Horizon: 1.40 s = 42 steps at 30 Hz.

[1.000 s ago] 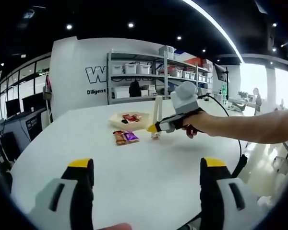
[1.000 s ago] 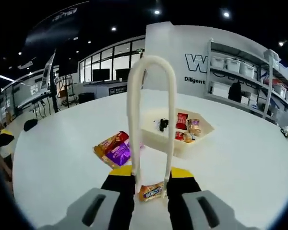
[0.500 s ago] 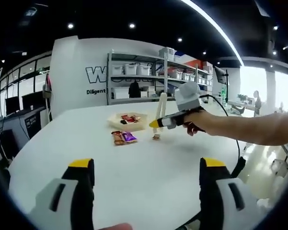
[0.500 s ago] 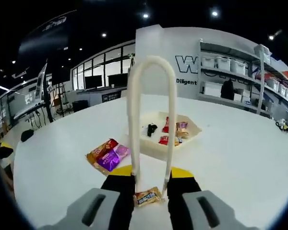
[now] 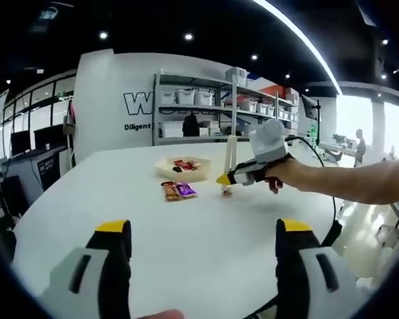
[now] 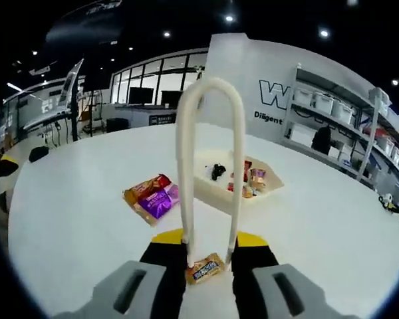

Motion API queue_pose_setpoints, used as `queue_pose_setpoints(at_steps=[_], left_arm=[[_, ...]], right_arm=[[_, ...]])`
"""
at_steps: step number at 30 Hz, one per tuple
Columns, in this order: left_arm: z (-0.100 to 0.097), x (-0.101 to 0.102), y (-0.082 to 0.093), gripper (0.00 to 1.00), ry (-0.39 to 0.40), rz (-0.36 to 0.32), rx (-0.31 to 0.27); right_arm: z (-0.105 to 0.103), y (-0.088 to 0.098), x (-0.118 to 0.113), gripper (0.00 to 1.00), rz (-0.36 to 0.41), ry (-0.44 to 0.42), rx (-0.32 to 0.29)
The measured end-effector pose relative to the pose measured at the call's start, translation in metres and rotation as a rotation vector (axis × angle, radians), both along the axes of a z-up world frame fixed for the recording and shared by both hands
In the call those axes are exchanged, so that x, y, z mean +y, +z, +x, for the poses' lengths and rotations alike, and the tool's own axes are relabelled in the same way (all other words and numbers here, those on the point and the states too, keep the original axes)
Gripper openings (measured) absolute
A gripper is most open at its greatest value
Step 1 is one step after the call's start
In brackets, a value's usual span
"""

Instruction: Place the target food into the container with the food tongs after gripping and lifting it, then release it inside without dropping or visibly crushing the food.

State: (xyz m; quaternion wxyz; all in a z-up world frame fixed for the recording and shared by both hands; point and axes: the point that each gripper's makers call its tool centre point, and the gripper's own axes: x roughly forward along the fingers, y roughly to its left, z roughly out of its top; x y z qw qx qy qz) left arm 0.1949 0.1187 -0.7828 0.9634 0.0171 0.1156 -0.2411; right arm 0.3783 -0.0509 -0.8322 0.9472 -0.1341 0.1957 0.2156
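My right gripper (image 6: 209, 240) is shut on cream food tongs (image 6: 183, 146), whose looped end stands upright. A small gold-wrapped snack (image 6: 205, 268) sits pinched between the tong tips, low over the white table; I cannot tell whether it touches the surface. Beyond it stands the cream container (image 6: 213, 189) with several wrapped snacks inside. In the left gripper view the right gripper (image 5: 229, 179), the tongs (image 5: 231, 156) and the snack (image 5: 227, 193) sit mid-table, right of the container (image 5: 179, 167). My left gripper (image 5: 204, 229) is open, with nothing between its jaws.
A red-orange and a purple snack packet (image 6: 153, 197) lie side by side left of the container, also seen as packets (image 5: 178, 191) in the left gripper view. A person's forearm (image 5: 346, 183) reaches in from the right. Shelving (image 5: 206, 109) stands behind the table.
Both views have shifted a little with the hands. The gold snack stays pinched between the tong tips; the container and the two packets have not moved.
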Motion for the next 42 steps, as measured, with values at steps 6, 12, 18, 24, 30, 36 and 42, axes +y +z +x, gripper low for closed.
queue_pose_setpoints(at_steps=[6, 12, 18, 24, 30, 36, 42], left_arm=[[-0.002, -0.010, -0.003, 0.87, -0.025, 0.003, 0.005], [-0.005, -0.014, 0.003, 0.87, -0.033, 0.002, -0.006], [-0.007, -0.004, 0.001, 0.87, -0.015, 0.000, -0.003], [-0.006, -0.003, 0.002, 0.87, -0.011, -0.001, -0.004], [-0.006, -0.005, 0.002, 0.87, -0.016, 0.003, -0.003], [-0.006, -0.004, 0.002, 0.87, -0.013, 0.007, -0.002], [-0.007, 0.001, 0.003, 0.87, -0.001, 0.009, -0.001]], right_arm=[[-0.011, -0.001, -0.016, 0.19, -0.021, -0.009, 0.001], [-0.005, 0.005, -0.015, 0.19, 0.050, -0.047, 0.001], [-0.015, -0.010, -0.002, 0.19, 0.050, -0.028, 0.024], [-0.009, -0.013, -0.018, 0.19, 0.024, -0.058, 0.017], [-0.004, -0.007, -0.030, 0.19, 0.096, -0.097, 0.028], [-0.006, -0.001, -0.012, 0.20, 0.140, -0.040, 0.053], [-0.007, -0.003, 0.004, 0.20, 0.135, 0.019, 0.060]])
